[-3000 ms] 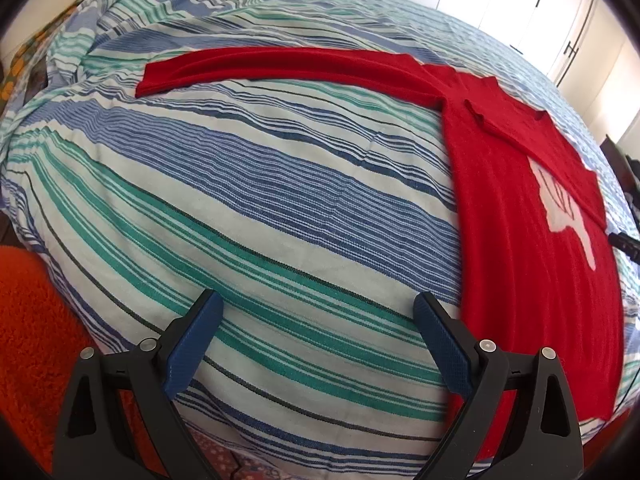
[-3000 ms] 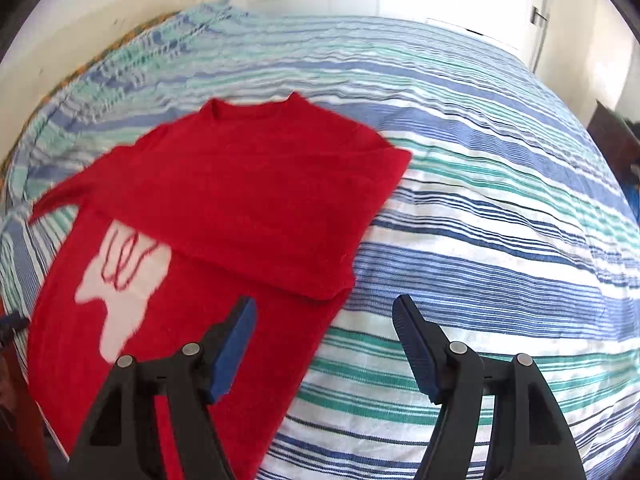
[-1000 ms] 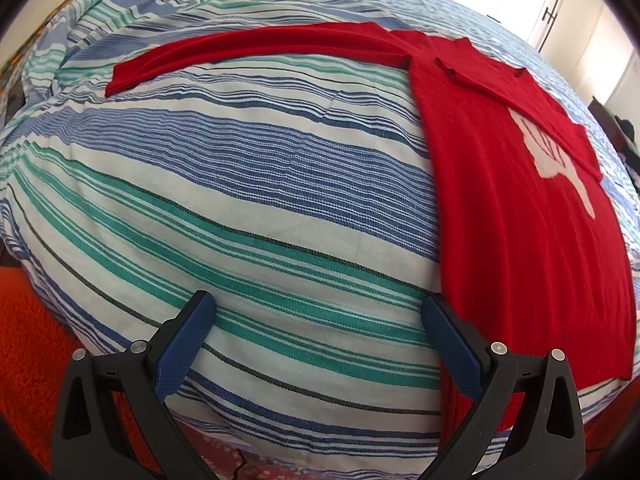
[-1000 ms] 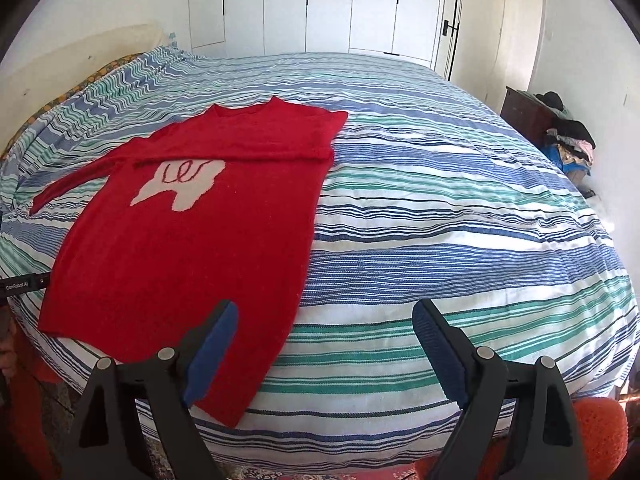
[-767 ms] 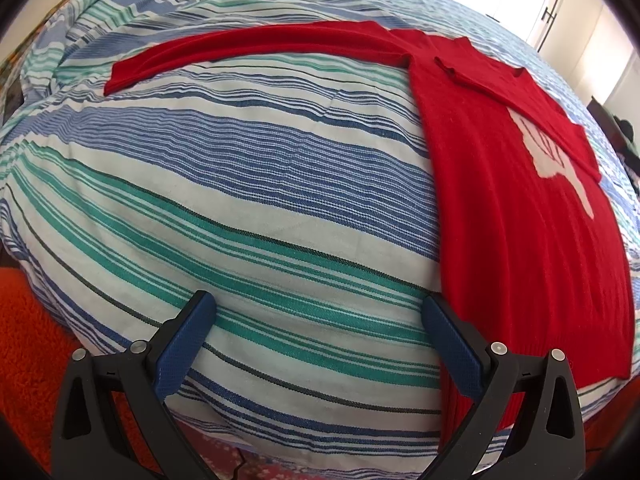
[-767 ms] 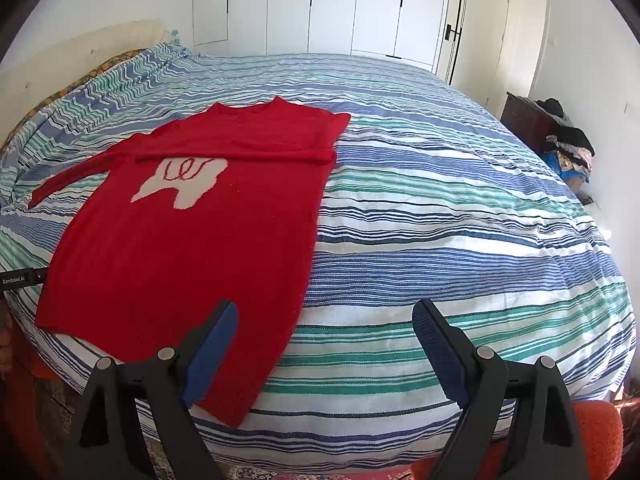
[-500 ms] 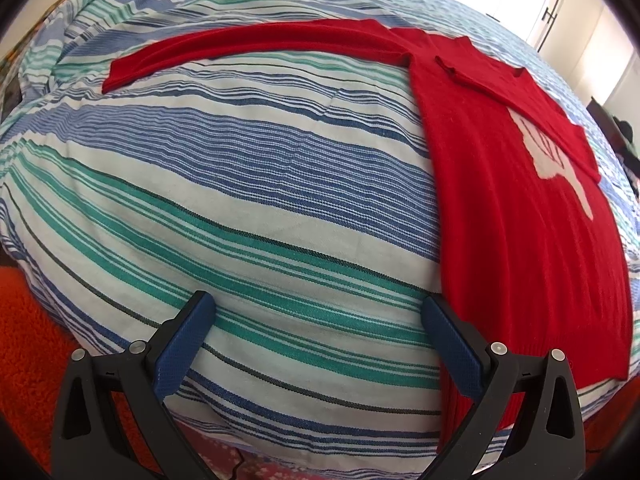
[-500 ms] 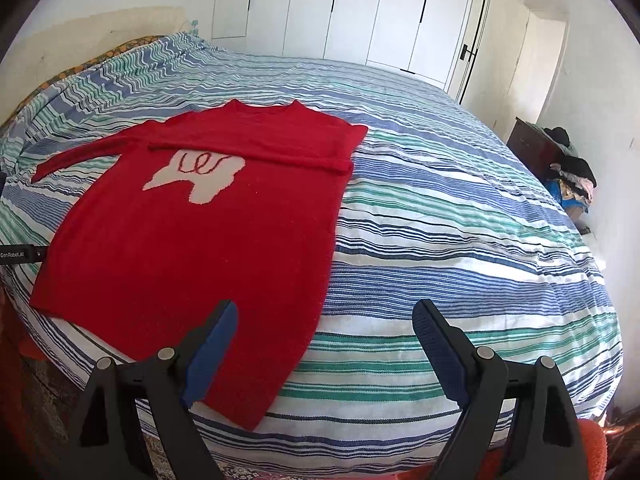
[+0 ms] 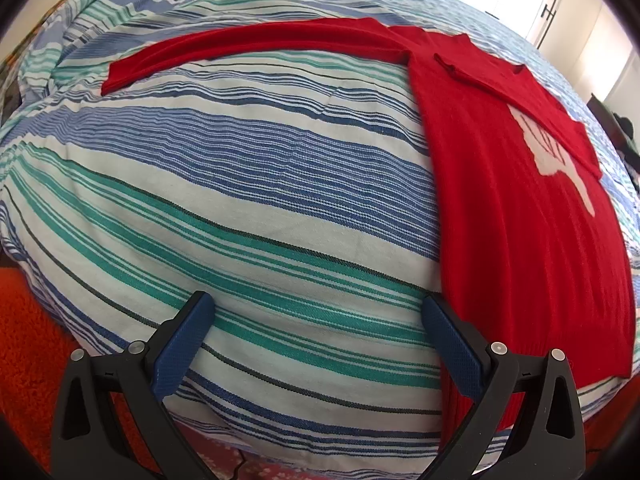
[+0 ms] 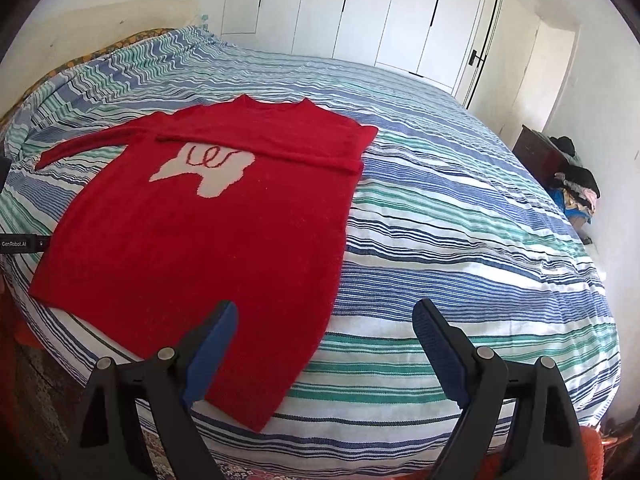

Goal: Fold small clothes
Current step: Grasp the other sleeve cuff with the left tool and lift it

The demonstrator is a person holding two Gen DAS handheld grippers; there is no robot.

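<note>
My left tool (image 9: 316, 320) and right tool (image 10: 324, 328) hang released above the bed (image 10: 460, 216), near the red sweater (image 10: 208, 248) spread on it.

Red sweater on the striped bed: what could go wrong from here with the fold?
The red sweater hangs its hem corner over the edge of the bed, so a tug might slide it off. One sleeve lies stretched out while the other is already folded across the chest, so the fold could end lopsided. Both the left gripper and right gripper stand open, holding nothing.
</note>
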